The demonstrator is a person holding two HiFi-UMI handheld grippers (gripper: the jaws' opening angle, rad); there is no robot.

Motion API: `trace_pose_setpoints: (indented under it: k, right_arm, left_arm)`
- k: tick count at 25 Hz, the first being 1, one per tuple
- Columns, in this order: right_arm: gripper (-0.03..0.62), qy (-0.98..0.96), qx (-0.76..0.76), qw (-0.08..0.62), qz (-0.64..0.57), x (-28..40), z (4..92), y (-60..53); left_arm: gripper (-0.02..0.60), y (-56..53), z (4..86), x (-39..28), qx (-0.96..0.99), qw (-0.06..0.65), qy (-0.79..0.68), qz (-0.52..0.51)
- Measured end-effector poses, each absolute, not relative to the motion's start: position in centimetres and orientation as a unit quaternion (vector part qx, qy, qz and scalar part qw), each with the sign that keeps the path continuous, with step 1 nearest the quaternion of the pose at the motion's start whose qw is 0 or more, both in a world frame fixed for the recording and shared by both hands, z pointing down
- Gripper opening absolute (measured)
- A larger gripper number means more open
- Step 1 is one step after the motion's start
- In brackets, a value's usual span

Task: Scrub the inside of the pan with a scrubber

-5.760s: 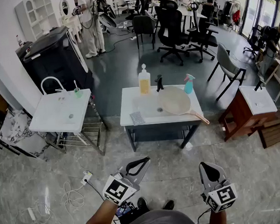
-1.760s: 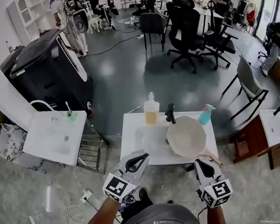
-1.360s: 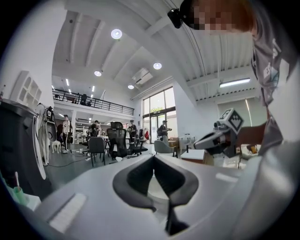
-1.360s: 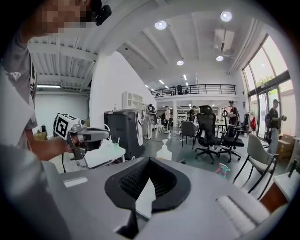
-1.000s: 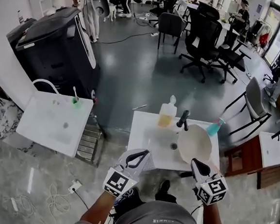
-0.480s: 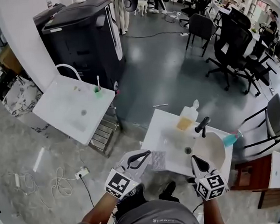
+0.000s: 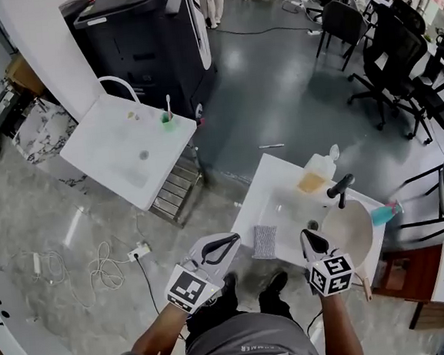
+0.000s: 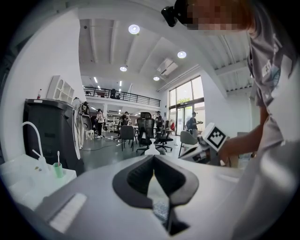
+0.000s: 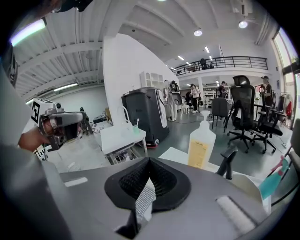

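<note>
Left gripper point(image 7: 219, 247) and right gripper point(image 7: 313, 240) both shut, empty. Scrubber point(image 7: 265, 241) lay flat between them, pan point(image 7: 352, 231) to its right. Judged: open jaws wide before descending on it.

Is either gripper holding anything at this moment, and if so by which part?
Nothing is held. The left gripper and right gripper are both shut and empty; the scrubber lies on the table.

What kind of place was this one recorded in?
Probably an open-plan office or lab, not a home kitchen: office chairs, a mezzanine railing, and free-standing sink units on a polished floor.
</note>
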State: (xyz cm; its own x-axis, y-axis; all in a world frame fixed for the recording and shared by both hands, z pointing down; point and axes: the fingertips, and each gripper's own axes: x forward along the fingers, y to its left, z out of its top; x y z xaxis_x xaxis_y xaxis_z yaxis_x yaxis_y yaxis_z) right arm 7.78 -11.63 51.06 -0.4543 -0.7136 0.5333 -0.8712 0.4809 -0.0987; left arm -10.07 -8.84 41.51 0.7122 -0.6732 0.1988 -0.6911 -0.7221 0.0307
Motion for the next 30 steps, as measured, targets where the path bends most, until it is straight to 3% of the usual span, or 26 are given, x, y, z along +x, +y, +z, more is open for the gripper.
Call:
trace_pose_setpoints:
  k: [8, 30]
  right_arm:
    - [0.005, -0.823, 0.453, 0.258, 0.226, 6.1, 58.1, -14.1]
    - [0.211, -0.772, 0.385, 0.378, 0.335, 3.0, 74.7, -14.4]
  left_arm:
    - [0.003, -10.0, 44.3, -10.5, 0.921, 0.072, -0.370, 0.104]
    - [0.003, -12.3, 49.1, -11.5, 0.903, 0.138, -0.395, 0.101]
